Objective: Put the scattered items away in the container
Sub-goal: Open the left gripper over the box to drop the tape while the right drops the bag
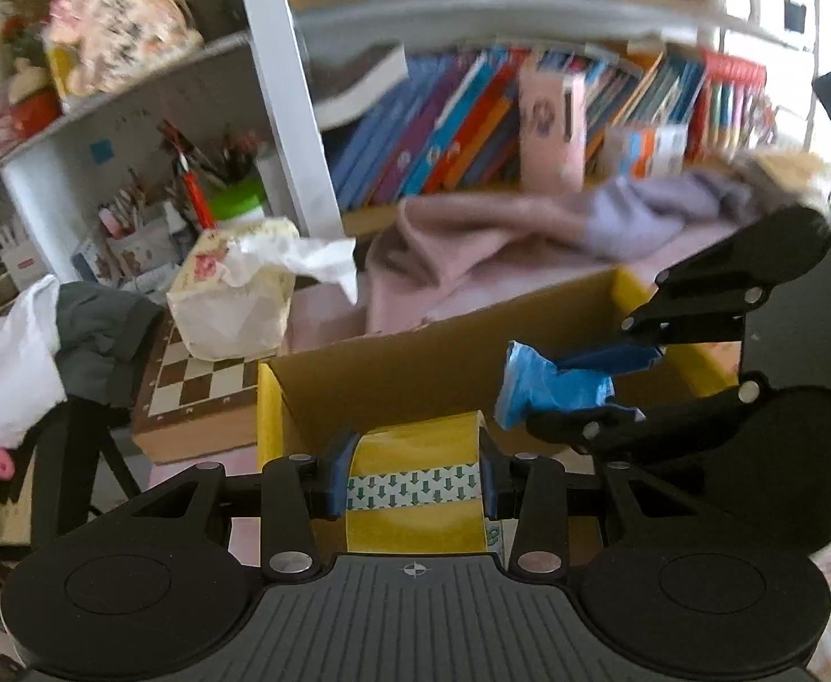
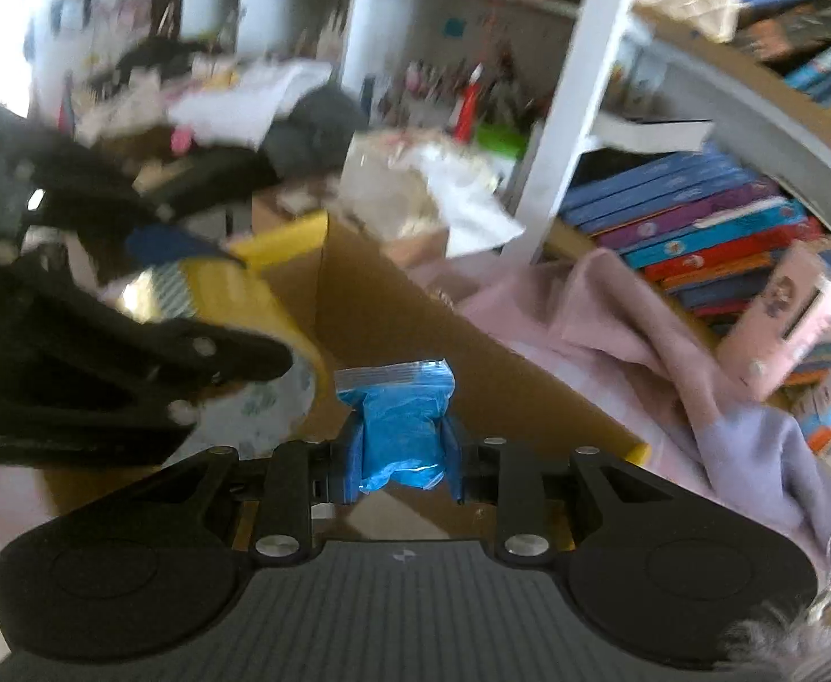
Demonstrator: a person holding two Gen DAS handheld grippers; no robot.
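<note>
Above the cardboard box (image 1: 415, 364) — yellow tape roll (image 1: 415, 477), blue packet (image 2: 398, 426), both gripped.

1. The yellow tape roll (image 1: 414, 472) at lower centre of the left wrist view has a glossy plastic face.
2. The blue packet (image 2: 401, 426) is shiny, crinkled plastic film.
3. The cardboard box (image 1: 404, 369) is matt brown inside with glossy yellow edges.
4. The pink blanket (image 1: 472, 244) is soft, matt cloth.
5. The chessboard (image 1: 199, 392) looks like smooth wood.
6. The left gripper (image 1: 414, 480) is matt black plastic with metal rivets.
</note>
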